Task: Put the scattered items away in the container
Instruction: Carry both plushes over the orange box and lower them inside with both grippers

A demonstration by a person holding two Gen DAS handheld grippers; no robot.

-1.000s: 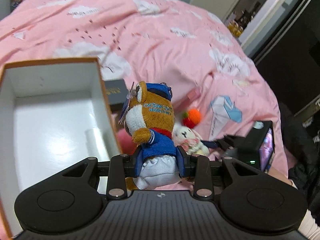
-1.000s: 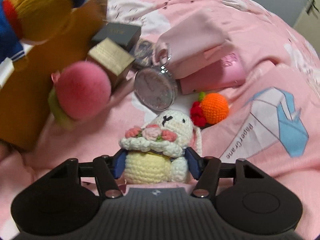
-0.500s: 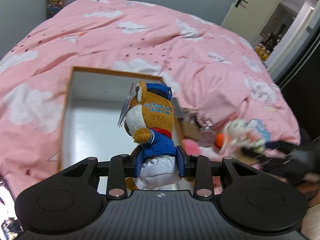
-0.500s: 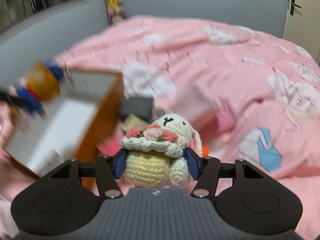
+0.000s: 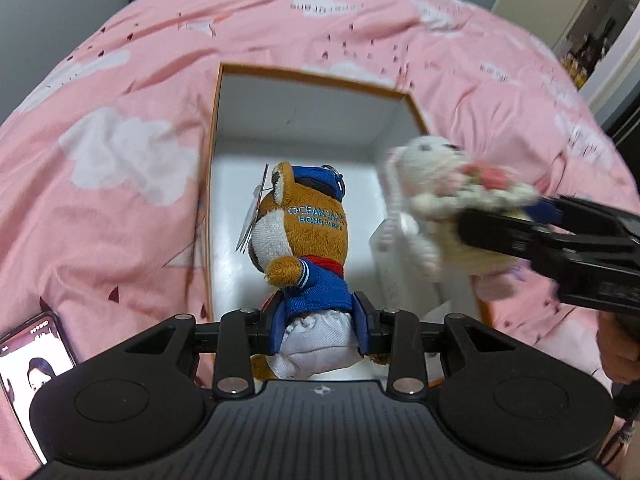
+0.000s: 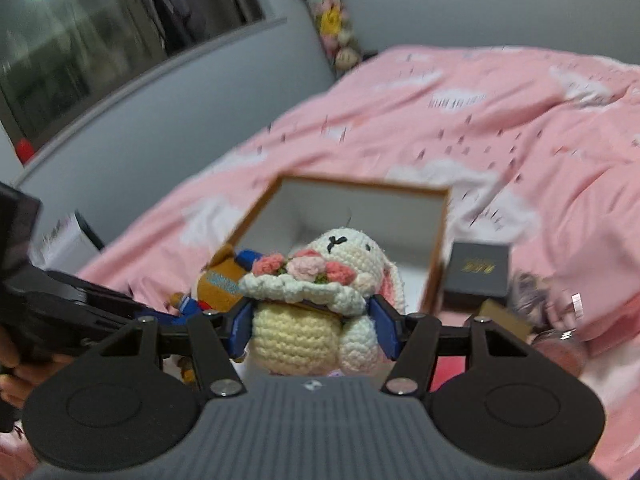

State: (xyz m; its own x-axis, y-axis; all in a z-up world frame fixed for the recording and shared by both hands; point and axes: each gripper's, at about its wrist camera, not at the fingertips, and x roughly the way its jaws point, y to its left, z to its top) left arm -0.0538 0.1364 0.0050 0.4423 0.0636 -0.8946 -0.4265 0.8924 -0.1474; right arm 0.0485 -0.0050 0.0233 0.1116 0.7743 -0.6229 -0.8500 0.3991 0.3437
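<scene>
My left gripper [image 5: 320, 326] is shut on a brown plush bear [image 5: 304, 240] in a blue sailor outfit, held over the open white box [image 5: 304, 116] with orange walls. In the right wrist view my right gripper [image 6: 312, 326] is shut on a cream crochet bunny [image 6: 320, 300] with pink flowers, hanging above the near side of the box [image 6: 360, 208]. The left wrist view shows the bunny [image 5: 436, 184] over the box's right wall, with the right gripper [image 5: 532, 220] reaching in from the right. The bear [image 6: 218, 278] sits just left of the bunny in the right wrist view.
The box rests on a bed with a pink cloud-print cover [image 5: 120, 128]. A dark small box [image 6: 478, 270], a ring-like trinket [image 6: 560, 304] and a round pink item [image 6: 558, 350] lie right of it. A phone [image 5: 28, 356] lies at the bed's near left. A grey wall [image 6: 140, 120] borders the bed.
Both grippers have moved over the box with their toys. The right one rose off the bed with the bunny and swung left; the left one carried the bear to the box's middle.
</scene>
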